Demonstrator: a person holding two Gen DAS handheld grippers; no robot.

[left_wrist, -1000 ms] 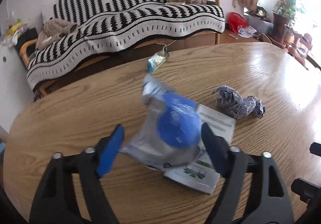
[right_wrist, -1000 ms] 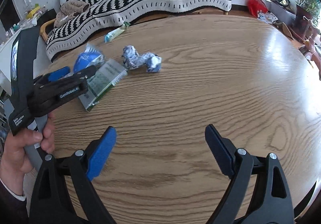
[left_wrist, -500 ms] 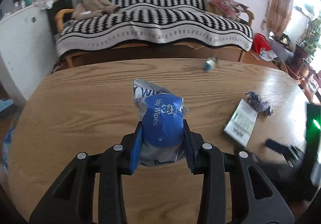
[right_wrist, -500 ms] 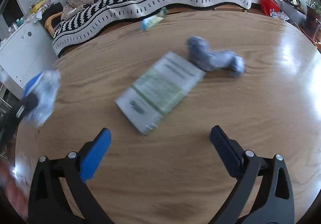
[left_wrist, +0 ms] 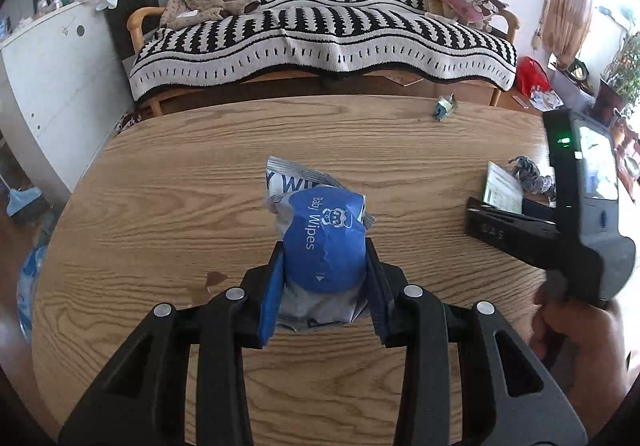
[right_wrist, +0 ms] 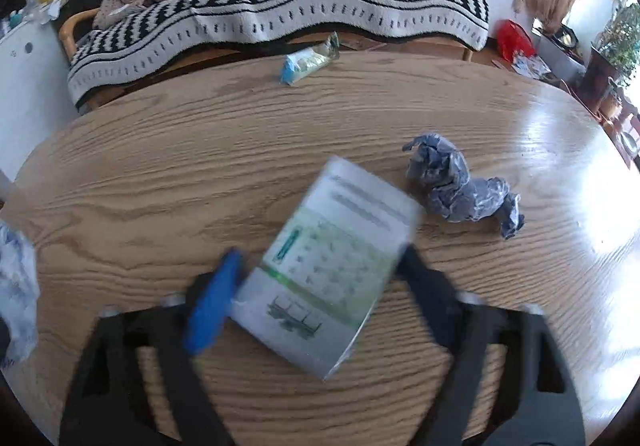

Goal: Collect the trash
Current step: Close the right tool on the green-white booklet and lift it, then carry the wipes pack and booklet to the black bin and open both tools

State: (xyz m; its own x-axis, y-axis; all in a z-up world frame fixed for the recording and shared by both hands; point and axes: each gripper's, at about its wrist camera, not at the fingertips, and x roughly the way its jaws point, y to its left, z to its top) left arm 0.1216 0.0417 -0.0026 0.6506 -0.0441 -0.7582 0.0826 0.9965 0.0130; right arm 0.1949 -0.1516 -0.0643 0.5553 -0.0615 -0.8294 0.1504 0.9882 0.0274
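Item: flat printed packet point(right_wrist: 336, 266), white with green print, lying flat on the wooden counter point(right_wrist: 200, 174) toward its near edge, skewed corner-on to the right hand-held gripper point(right_wrist: 316, 278). Step in hand, as judged: taking this packet off the counter. To do it well, the fingers need to meet two opposite long edges squarely, low against the wood, since a thin flat sheet tends to slip or buckle under a skewed pinch; a slight tilt to get one finger under an edge would likely help. Right hand-held gripper: jaws have just been closing and stand part-way open, one either side of the packet; the view is motion-blurred, so whether the pads already press on it cannot be told, and the packet appears to rest on the counter, not lifted. Beside it, toward the counter's right edge and just apart from the packet's far corner: crumpled grey-blue wrapper point(right_wrist: 460, 186). At the far edge: small blue-and-yellow snack wrapper point(right_wrist: 308, 62), untouched. Left hand-held gripper point(left_wrist: 324, 282): jaws narrowed and clamped on a blue baby-wipes pack point(left_wrist: 324, 242), pads pressing both sides, the pack raised clear above the counter's middle. Items remaining to collect, as judged: packet, crumpled wrapper, snack wrapper. Beyond the far edge: sofa with a black-and-white striped throw point(left_wrist: 320, 30).
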